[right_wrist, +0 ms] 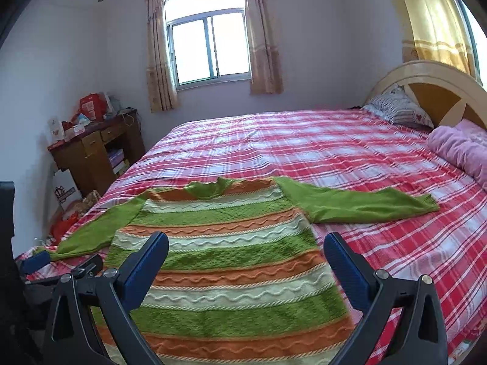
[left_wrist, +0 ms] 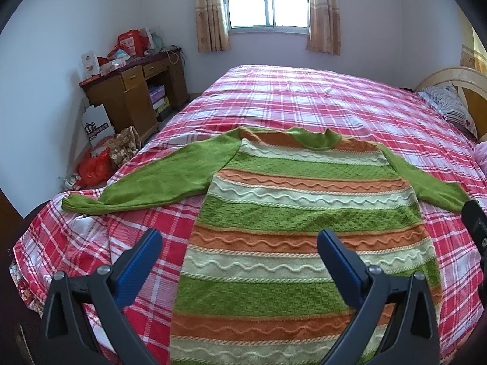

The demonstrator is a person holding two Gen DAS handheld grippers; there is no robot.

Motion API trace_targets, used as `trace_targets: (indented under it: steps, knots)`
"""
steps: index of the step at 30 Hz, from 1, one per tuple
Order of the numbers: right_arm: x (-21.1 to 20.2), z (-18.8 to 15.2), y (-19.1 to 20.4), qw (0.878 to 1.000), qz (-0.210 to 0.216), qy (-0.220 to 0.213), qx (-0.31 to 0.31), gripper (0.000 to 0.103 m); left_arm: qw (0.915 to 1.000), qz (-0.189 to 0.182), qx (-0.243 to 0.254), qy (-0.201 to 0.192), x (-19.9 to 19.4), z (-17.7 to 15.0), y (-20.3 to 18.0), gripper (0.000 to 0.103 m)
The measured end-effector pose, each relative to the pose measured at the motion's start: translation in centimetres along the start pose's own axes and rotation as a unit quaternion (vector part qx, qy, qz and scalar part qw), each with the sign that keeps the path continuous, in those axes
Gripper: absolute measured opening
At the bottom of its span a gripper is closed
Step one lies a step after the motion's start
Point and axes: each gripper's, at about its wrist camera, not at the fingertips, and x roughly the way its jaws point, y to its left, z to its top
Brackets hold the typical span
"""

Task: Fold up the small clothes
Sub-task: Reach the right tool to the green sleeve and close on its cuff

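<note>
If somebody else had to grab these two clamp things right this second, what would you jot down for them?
Left gripper: jaws open, empty, over the sweater's left half.
Right gripper: jaws open, empty, over its right half.
Sweater: lies flat on the bed, collar at the far end. Left sleeve and right sleeve are spread out to the sides.
Done: the sweater is laid out; no fold shows.
Left: fold each sleeve in over the body, then probably fold the body up. Either sleeve looks a fair first grab.

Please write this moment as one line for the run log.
sweater: flat on bed, sleeves spread, unfolded | left gripper: open, above sweater | right gripper: open, above sweater
</note>
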Motion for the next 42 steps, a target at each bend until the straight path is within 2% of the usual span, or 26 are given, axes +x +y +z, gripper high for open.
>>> trace_targets:
  steps: [5, 8, 11, 17, 19, 20, 22, 23, 26, 30, 32, 37, 40, 42]
  knots:
    - [1.5, 0.4, -1.7, 1.0, -0.011, 0.002, -0.015, 0.102, 0.9999, -0.003, 0.008, 0.006, 1.5, 0.6, -1.1, 0.103]
    - [2.5, 0.6, -4.0, 1.0, -0.016, 0.01, 0.001, 0.102, 0.9996, -0.025, 0.012, 0.006, 2.3, 1.0, -1.7, 0.103]
    - [4.1, 0.8, -8.1, 0.999, -0.023, 0.027, 0.028, 0.102, 0.999, -0.042, 0.011, 0.005, 3.3, 1.4, -2.1, 0.103]
    - [6.6, 1.2, -19.5, 0.988, -0.074, 0.041, 0.127, 0.101, 0.9995, -0.027, 0.008, 0.013, 6.2, 2.4, -2.3, 0.103]
    - [7.5, 1.4, -24.5, 0.979, -0.077, 0.046, 0.181, 0.098, 0.9996, -0.023, 0.0, 0.019, 7.1, 2.6, -2.3, 0.103]
    - [8.0, 1.2, -27.8, 0.969, -0.086, 0.046, 0.226, 0.088, 0.9995, -0.022, -0.004, 0.023, 7.6, 2.6, -2.3, 0.103]
    - [8.5, 0.8, -32.7, 0.949, -0.095, 0.04, 0.297, 0.075, 0.9991, -0.024, -0.014, 0.031, 8.4, 2.5, -2.3, 0.103]
    - [9.1, 0.4, -35.7, 0.937, -0.096, 0.042, 0.335, 0.073, 0.9989, -0.025, -0.016, 0.035, 8.7, 2.4, -2.3, 0.103]
    - [10.8, -0.2, -41.2, 0.917, -0.125, 0.059, 0.375, 0.064, 0.9984, -0.025, -0.014, 0.048, 9.8, 2.3, -2.7, 0.103]
    - [13.2, 0.3, -44.8, 0.914, -0.158, 0.076, 0.366, 0.064, 0.9982, -0.02, -0.017, 0.053, 10.9, 2.1, -3.3, 0.103]
    - [15.1, 0.7, -45.6, 0.918, -0.156, 0.087, 0.353, 0.064, 0.9977, -0.022, -0.023, 0.059, 11.4, 2.1, -3.5, 0.103]
    - [19.5, 0.5, -45.6, 0.928, -0.17, 0.144, 0.299, 0.064, 0.9971, -0.018, -0.012, 0.074, 12.3, 1.8, -4.6, 0.103]
    - [20.9, 0.9, -44.7, 0.935, -0.216, 0.151, 0.237, 0.064, 0.9971, -0.011, -0.002, 0.075, 12.5, 1.6, -5.2, 0.103]
    - [21.6, 0.8, -44.6, 0.934, -0.225, 0.164, 0.222, 0.063, 0.9971, -0.013, 0.001, 0.075, 12.5, 1.5, -5.4, 0.103]
